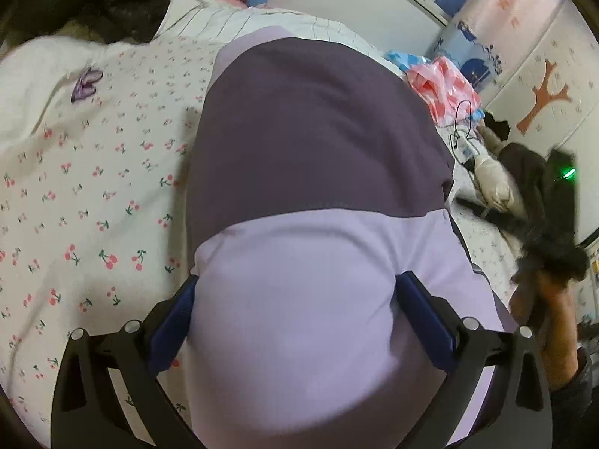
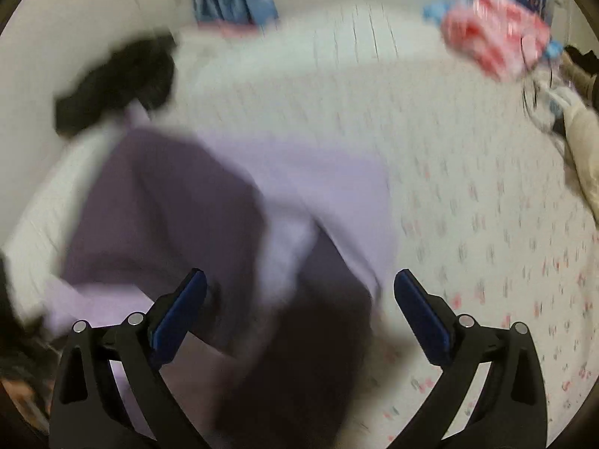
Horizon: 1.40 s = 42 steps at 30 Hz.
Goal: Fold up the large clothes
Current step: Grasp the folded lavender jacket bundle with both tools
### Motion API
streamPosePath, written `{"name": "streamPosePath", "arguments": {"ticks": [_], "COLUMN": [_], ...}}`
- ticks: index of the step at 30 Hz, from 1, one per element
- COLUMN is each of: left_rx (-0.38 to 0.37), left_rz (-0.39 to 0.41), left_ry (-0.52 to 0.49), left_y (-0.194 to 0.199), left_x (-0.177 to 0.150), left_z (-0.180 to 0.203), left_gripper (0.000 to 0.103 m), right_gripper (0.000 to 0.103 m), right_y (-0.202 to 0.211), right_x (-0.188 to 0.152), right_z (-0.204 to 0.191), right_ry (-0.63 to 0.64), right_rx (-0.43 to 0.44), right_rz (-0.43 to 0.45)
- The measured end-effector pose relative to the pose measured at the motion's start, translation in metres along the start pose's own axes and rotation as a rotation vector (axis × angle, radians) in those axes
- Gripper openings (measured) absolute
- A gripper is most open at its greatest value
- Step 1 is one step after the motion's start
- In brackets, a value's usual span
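Observation:
A two-tone garment, lilac [image 1: 299, 318] and dark purple [image 1: 318, 131], lies on a bed with a cherry-print sheet [image 1: 93, 187]. In the left wrist view my left gripper [image 1: 295, 299] has its jaws spread wide. The lilac part bulges up between the blue pads [image 1: 176, 318], and no squeeze on it shows. The right wrist view is motion-blurred. There my right gripper [image 2: 299, 292] hovers open above the rumpled garment [image 2: 168, 194], with nothing pinched between its fingers. A person's hand [image 1: 554, 318] in a dark fuzzy sleeve shows at the right edge.
A white garment with a purple motif [image 1: 86, 84] lies at the left. Black clothing [image 1: 112, 7] sits at the far left corner by the wall. A pink-and-white bag [image 1: 441, 89], cables [image 1: 462, 138] and dark clothes [image 1: 531, 183] crowd the right side of the bed.

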<state>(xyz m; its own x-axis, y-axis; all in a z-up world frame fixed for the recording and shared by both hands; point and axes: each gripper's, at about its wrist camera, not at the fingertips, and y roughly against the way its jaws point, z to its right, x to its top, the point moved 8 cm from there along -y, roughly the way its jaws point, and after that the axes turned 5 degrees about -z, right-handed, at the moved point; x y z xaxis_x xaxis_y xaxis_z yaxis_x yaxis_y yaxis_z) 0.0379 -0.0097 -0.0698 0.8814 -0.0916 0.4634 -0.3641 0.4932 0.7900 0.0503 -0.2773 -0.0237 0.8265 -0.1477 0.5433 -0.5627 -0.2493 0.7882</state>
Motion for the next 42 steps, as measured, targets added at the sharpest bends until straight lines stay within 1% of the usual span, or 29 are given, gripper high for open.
{"name": "streamPosePath", "arguments": {"ticks": [1, 2, 3, 4, 5, 6, 7, 9, 10, 12, 13, 14, 15, 16, 17, 18, 19, 20, 21, 25, 27, 28, 31, 32, 33, 35, 38, 40, 42], "left_rx": [0.001, 0.005, 0.010, 0.011, 0.012, 0.014, 0.020, 0.068, 0.074, 0.082, 0.086, 0.098, 0.114, 0.129, 0.146, 0.152, 0.172, 0.186, 0.206, 0.283, 0.288, 0.284, 0.282, 0.285, 0.291, 0.312, 0.308, 0.304, 0.309], "left_rz": [0.000, 0.001, 0.002, 0.001, 0.000, 0.001, 0.001, 0.013, 0.019, 0.037, 0.045, 0.057, 0.068, 0.078, 0.091, 0.091, 0.089, 0.099, 0.117, 0.186, 0.203, 0.210, 0.224, 0.224, 0.227, 0.251, 0.255, 0.253, 0.256], "left_ry": [-0.002, -0.004, -0.008, -0.011, -0.014, -0.030, -0.047, -0.067, -0.063, -0.042, -0.040, -0.046, -0.056, -0.067, -0.087, -0.108, -0.141, -0.160, -0.179, -0.262, -0.277, -0.276, -0.269, -0.270, -0.272, -0.272, -0.266, -0.257, -0.262], "left_y": [0.000, 0.000, 0.000, 0.000, 0.001, 0.001, 0.001, 0.002, 0.003, 0.008, 0.009, 0.011, 0.013, 0.014, 0.015, 0.015, 0.015, 0.015, 0.017, 0.029, 0.033, 0.035, 0.039, 0.039, 0.039, 0.042, 0.044, 0.043, 0.042], "left_x": [0.000, 0.000, 0.000, 0.000, 0.000, 0.001, 0.001, 0.000, 0.000, 0.002, 0.003, 0.004, 0.005, 0.005, 0.005, 0.004, 0.002, 0.001, 0.000, -0.003, -0.002, -0.002, -0.001, -0.002, -0.002, -0.002, 0.000, 0.000, 0.000], "left_z": [0.000, 0.001, 0.003, 0.004, 0.005, 0.009, 0.012, 0.016, 0.015, 0.010, 0.008, 0.007, 0.008, 0.010, 0.014, 0.018, 0.023, 0.026, 0.029, 0.041, 0.045, 0.046, 0.047, 0.048, 0.049, 0.051, 0.050, 0.050, 0.052], "left_gripper": [0.098, 0.098, 0.098, 0.098, 0.098, 0.098, 0.098, 0.098, 0.098, 0.098, 0.098, 0.098, 0.098, 0.098, 0.098, 0.098, 0.098, 0.098, 0.098, 0.098, 0.098, 0.098, 0.098, 0.098, 0.098, 0.098, 0.098, 0.098, 0.098], "right_gripper": [0.097, 0.097, 0.097, 0.097, 0.097, 0.098, 0.097, 0.097, 0.097, 0.097, 0.097, 0.097, 0.097, 0.097, 0.097, 0.097, 0.097, 0.097, 0.097, 0.097, 0.097, 0.097, 0.097, 0.097, 0.097, 0.097, 0.097, 0.097, 0.097], "right_y": [0.003, -0.002, -0.012, -0.038, -0.068, -0.087, -0.091, -0.085, -0.074, -0.039, -0.018, -0.002, 0.005, 0.001, -0.007, -0.022, -0.033, -0.041, -0.042, -0.036, -0.032, -0.023, -0.013, -0.008, 0.002, 0.022, 0.060, 0.070, 0.067], "right_x": [0.008, 0.012, 0.008, -0.003, -0.022, -0.024, -0.029, -0.026, -0.024, -0.019, -0.020, -0.025, -0.031, -0.046, -0.058, -0.075, -0.084, -0.091, -0.095, -0.093, -0.101, -0.116, -0.123, -0.119, -0.111, -0.092, -0.051, -0.028, -0.010], "right_z": [-0.007, -0.011, -0.009, 0.000, 0.009, 0.012, 0.021, 0.022, 0.021, 0.010, -0.002, -0.013, -0.017, -0.022, -0.021, -0.017, -0.012, -0.004, 0.001, -0.005, -0.008, -0.007, 0.000, 0.001, 0.004, 0.004, -0.017, -0.035, -0.048], "right_ry": [-0.012, -0.013, -0.007, 0.004, -0.002, -0.059, -0.111, -0.116, -0.108, -0.053, -0.017, 0.011, 0.032, 0.072, 0.100, 0.084, 0.025, -0.057, -0.086, -0.089, -0.105, -0.116, -0.134, -0.121, -0.110, -0.081, -0.033, 0.006, 0.038], "right_rx": [0.021, 0.011, -0.023, -0.096, -0.074, -0.001, 0.038, 0.021, 0.006, 0.012, 0.035, 0.051, 0.038, -0.033, -0.083, -0.090, -0.043, 0.028, 0.051, 0.021, 0.029, 0.037, 0.066, 0.063, 0.040, -0.030, -0.006, 0.010, 0.017], "right_rz": [0.029, 0.042, 0.030, -0.018, -0.054, -0.041, -0.045, -0.076, -0.087, -0.020, 0.036, 0.070, 0.081, 0.052, 0.013, -0.018, -0.020, -0.032, -0.035, -0.013, -0.004, 0.001, -0.022, -0.042, -0.044, -0.005, 0.116, 0.161, 0.176]}}
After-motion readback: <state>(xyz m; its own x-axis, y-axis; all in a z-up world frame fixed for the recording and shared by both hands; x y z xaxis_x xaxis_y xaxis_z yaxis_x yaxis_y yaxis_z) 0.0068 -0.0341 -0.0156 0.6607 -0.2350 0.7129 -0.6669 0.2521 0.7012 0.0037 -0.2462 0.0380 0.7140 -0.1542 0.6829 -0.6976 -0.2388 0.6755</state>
